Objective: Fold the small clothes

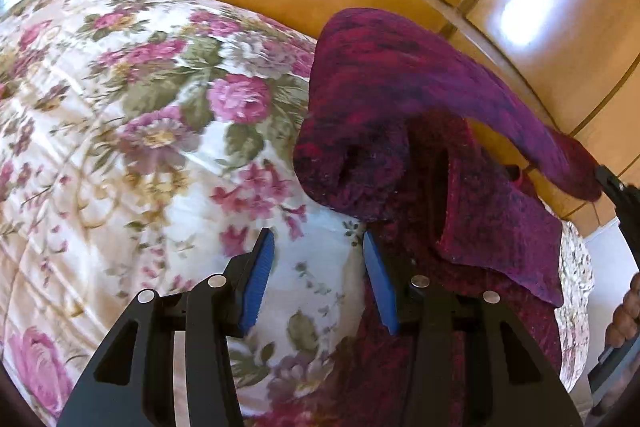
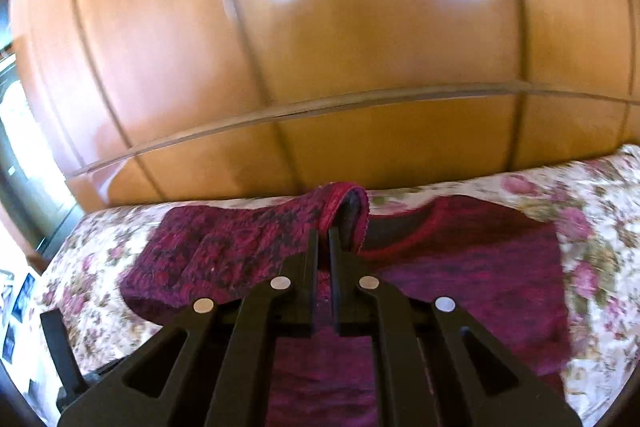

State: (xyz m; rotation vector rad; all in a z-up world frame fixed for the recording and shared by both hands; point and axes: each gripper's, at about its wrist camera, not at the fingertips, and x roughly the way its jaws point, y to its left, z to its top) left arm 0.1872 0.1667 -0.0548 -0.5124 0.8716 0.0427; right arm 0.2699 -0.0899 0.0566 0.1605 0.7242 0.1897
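Observation:
A small dark red and purple knit sweater (image 1: 472, 195) lies on a floral bedspread (image 1: 132, 131). My left gripper (image 1: 318, 259) is open and empty, low over the bedspread at the sweater's left edge. My right gripper (image 2: 324, 239) is shut on a sleeve cuff (image 2: 346, 203) of the sweater (image 2: 472, 267) and holds it lifted above the body. In the left wrist view that sleeve (image 1: 400, 67) arches across over the sweater, and the right gripper's black tip (image 1: 614, 187) shows at the far right.
A glossy wooden wardrobe (image 2: 320, 47) stands right behind the bed. The bedspread (image 2: 600, 211) extends to the right of the sweater. The bed's edge is at the left in the right wrist view.

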